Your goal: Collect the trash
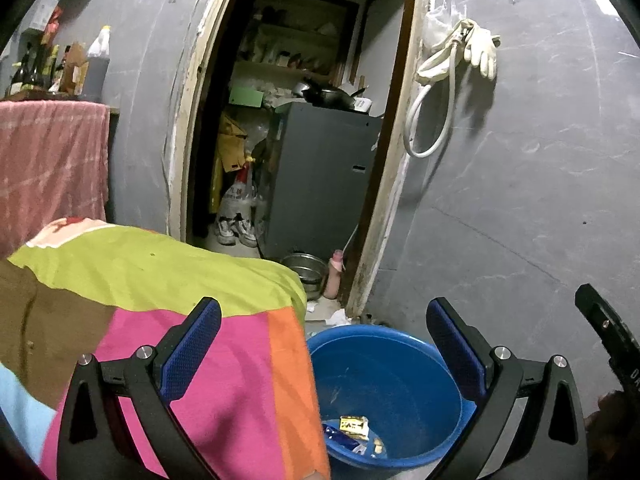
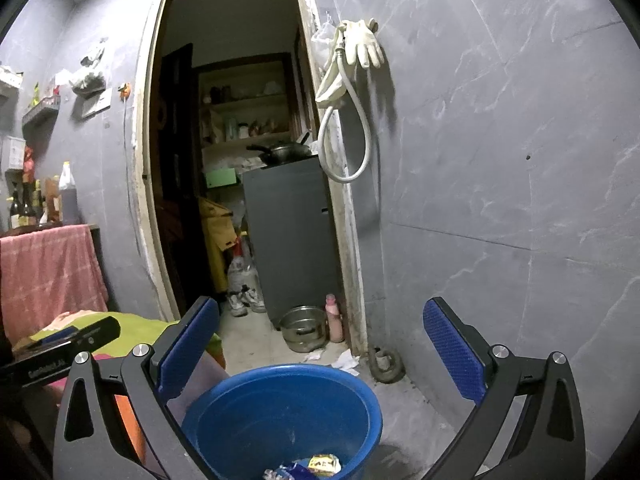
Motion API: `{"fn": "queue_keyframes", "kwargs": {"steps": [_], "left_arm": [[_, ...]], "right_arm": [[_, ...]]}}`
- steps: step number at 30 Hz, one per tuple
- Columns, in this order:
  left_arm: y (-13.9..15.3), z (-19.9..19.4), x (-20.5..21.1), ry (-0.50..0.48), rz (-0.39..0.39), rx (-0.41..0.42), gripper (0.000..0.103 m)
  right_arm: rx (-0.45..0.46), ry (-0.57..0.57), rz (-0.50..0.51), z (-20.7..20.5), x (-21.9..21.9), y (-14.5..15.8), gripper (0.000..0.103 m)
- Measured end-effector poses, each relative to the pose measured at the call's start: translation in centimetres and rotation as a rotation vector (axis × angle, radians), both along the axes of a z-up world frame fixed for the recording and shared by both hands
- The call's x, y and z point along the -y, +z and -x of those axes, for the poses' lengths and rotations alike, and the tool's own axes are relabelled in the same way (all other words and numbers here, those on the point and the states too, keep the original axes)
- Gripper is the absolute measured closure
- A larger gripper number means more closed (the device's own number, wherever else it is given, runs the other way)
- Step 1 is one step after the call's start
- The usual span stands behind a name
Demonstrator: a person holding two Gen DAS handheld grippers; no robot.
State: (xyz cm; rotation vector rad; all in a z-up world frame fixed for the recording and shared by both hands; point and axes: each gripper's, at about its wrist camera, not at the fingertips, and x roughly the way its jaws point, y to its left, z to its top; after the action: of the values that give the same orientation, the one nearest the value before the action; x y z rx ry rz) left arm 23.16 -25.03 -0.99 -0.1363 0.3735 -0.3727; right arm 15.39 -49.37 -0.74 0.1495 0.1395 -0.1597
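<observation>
- Left gripper, lower centre of left wrist view: jaws spread wide, nothing held, hovering over the colourful cloth.
- Blue basin low and right of centre there, wrappers lying at its bottom.
- Right gripper: likewise agape and empty, directly above basin, seemingly nearer; crumpled paper beyond on floor.

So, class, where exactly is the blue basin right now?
The blue basin sits on the floor low in both views, just before the doorway, beside the bright patchwork cloth, with wrappers in its bottom.
</observation>
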Motion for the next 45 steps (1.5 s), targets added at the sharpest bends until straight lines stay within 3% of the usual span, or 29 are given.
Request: {"fn": "queue_keyframes", "kwargs": {"steps": [11, 20, 31, 45], "left_arm": [[2.1, 5.0, -3.9, -0.001, 0.013, 0.011, 0.003], [2.3, 9.2, -6.7, -0.007, 0.009, 0.006, 0.003], [0.8, 14.8, -8.1, -0.011, -0.042, 0.059, 0.002], [-0.6, 18.1, -8.8, 0.017, -0.083, 0.109, 0.002]], "right_arm": [[0.022, 0.033, 0.013, 5.7, -3.3, 2.9, 0.0], [0.025, 0.047, 0.032, 10.3, -5.8, 3.5, 0.0], [-0.014, 0.02, 0.045, 15.2, -8.1, 2.6, 0.0], [-0.041, -0.033, 0.114, 18.8, -9.5, 0.4, 0.0]]}}
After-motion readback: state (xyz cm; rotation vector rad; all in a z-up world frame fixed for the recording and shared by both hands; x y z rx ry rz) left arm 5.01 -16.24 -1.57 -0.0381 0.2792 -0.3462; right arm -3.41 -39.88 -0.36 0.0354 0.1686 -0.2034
